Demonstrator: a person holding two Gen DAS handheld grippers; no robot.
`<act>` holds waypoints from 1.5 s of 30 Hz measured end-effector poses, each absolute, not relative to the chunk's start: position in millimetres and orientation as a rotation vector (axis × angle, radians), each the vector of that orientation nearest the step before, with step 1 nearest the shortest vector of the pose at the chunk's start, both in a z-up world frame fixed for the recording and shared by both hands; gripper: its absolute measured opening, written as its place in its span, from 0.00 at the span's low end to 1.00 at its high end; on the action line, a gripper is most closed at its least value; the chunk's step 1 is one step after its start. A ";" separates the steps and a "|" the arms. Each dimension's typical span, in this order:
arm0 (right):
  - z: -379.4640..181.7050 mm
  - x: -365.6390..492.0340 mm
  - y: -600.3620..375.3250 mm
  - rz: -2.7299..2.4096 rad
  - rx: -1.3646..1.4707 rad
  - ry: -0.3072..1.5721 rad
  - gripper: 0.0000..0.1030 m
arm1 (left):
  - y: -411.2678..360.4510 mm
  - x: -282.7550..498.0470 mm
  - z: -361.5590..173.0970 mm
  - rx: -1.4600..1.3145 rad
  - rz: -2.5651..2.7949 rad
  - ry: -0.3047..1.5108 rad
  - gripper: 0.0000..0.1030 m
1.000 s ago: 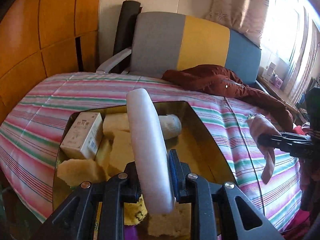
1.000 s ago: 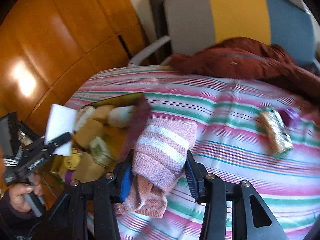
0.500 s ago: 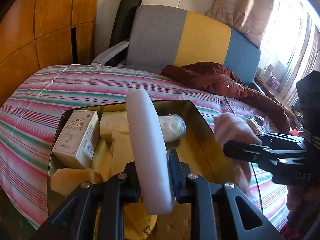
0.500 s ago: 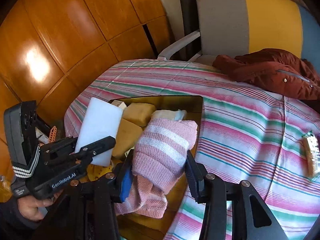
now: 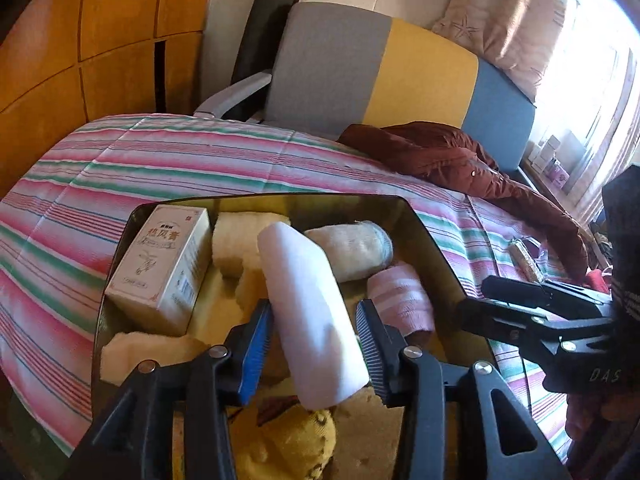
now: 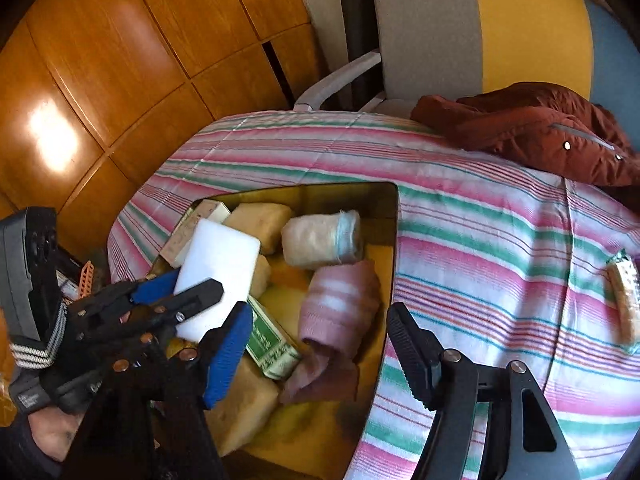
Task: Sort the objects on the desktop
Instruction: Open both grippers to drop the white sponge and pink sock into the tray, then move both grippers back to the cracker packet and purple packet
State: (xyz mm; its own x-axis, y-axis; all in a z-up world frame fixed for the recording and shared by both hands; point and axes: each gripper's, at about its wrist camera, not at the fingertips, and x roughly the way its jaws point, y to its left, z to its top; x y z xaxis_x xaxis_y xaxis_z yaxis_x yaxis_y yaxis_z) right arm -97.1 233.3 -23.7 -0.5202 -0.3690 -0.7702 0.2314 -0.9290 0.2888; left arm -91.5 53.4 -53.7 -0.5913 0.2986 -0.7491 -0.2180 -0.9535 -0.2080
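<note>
Both claws are held over the gold tray (image 5: 424, 220) so the loads drop inside. The left gripper (image 5: 316, 344) is spreading around the white sponge (image 5: 312, 320); the right gripper (image 6: 316, 344) is spreading, the pink sock (image 6: 340, 304) already lying in the tray.

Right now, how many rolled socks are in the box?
2. The cream sock roll lies toward the box's far end; the pink striped sock lies just nearer, beside the right wall. Others could be buried under the sponges.
</note>
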 end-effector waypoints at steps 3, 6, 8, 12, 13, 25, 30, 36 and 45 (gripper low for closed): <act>-25.7 -89.6 234.6 -2.480 1.303 -0.205 0.72 | 50.1 -85.3 -50.5 -1.219 2.597 -0.115 0.43; -24.4 -81.3 235.0 -2.497 1.291 -0.192 0.74 | 46.1 -77.7 -43.5 -1.190 2.634 -0.089 0.43; -23.1 -76.7 236.5 -2.511 1.285 -0.184 0.76 | 43.0 -72.8 -37.2 -1.169 2.652 -0.082 0.45; -19.6 -67.4 239.5 -2.527 1.272 -0.196 0.77 | 40.0 -62.2 -23.3 -1.116 2.680 -0.052 0.46; -18.8 -64.5 240.8 -2.532 1.269 -0.199 0.77 | 40.7 -58.3 -18.9 -1.097 2.688 -0.037 0.46; -16.1 -43.1 260.2 -2.586 1.272 -0.210 0.78 | 61.3 -29.7 10.6 -0.973 2.676 0.057 0.47; -15.9 -35.9 277.0 -2.618 1.279 -0.228 0.80 | 73.6 -21.3 14.2 -0.955 2.650 0.097 0.47; -17.8 -29.1 305.6 -2.668 1.306 -0.256 0.81 | 90.3 -16.3 12.3 -0.960 2.609 0.140 0.47; -17.8 -22.4 358.0 -2.757 1.331 -0.346 0.86 | 123.1 -9.2 6.7 -0.966 2.517 0.214 0.47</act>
State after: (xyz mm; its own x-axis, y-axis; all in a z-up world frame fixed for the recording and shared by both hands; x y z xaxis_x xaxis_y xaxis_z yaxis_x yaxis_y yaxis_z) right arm -22.4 358.0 -17.8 -0.6255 -0.1510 -0.7654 -0.0429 -0.9729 0.2270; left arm -9.2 123.1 6.7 -0.6631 0.3399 -0.6669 -0.4476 -0.8942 -0.0107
